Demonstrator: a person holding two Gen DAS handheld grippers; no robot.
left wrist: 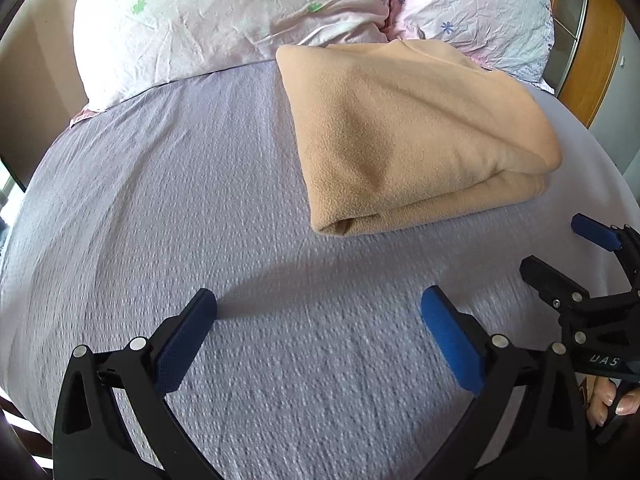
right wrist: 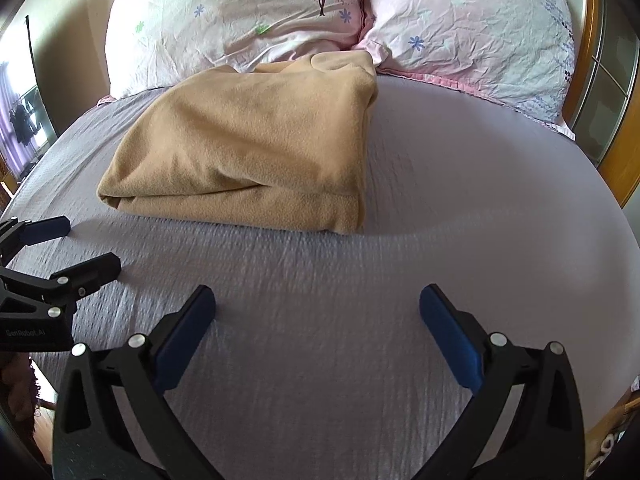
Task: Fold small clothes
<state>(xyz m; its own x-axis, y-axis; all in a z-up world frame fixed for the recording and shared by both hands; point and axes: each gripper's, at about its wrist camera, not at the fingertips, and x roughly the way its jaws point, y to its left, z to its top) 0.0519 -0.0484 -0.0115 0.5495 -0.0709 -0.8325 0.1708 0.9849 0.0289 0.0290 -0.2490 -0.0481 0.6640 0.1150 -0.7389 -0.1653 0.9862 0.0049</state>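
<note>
A tan fleece garment [left wrist: 404, 140] lies folded into a thick rectangle on the lilac bed sheet [left wrist: 160, 208], near the pillows. It also shows in the right wrist view [right wrist: 256, 148]. My left gripper [left wrist: 318, 304] is open and empty, low over the sheet, short of the garment's near edge. My right gripper [right wrist: 316, 300] is open and empty, also over bare sheet in front of the garment. Each gripper shows in the other's view: the right one at the right edge [left wrist: 560, 248], the left one at the left edge [right wrist: 84, 244].
Two pink flowered pillows [right wrist: 240, 16] [right wrist: 472, 28] lie at the head of the bed behind the garment. A wooden bed frame [right wrist: 600, 92] runs along the right side. The sheet [right wrist: 480, 184] spreads wide to the right of the garment.
</note>
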